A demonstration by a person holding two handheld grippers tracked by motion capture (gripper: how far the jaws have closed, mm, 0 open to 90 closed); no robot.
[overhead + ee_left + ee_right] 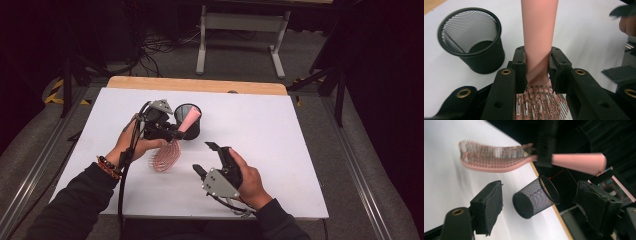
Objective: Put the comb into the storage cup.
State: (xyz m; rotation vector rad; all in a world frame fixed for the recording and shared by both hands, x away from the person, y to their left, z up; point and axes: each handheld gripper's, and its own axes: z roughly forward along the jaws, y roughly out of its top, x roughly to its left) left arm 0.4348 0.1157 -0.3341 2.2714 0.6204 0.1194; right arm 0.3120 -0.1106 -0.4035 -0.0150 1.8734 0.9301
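1. The left gripper (172,134) is clamping a pink hairbrush (539,37) at the neck, where the handle meets the bristled head; the pads are pressing on both sides.
2. The brush is hanging clear above the white table (280,140), just beside the black mesh cup (189,120), with its handle end pointing toward the cup's rim.
3. The right gripper (206,157) is standing released, nothing between its jaws, near the brush head but apart from it.
4. Risk: the grip is sitting on a narrow, smooth neck, so the brush is likely to pivot if the head catches anything.
5. Risk: the cup is light and unsecured; the handle striking its rim is likely to tip or push it.
6. Risk: the right gripper is working close by, and a stray contact could be knocking the brush askew.
7. Condition of the brush: pink plastic, a tapered smooth handle, a curved vented head, and rows of thin bristles with small tips; no damage is showing.
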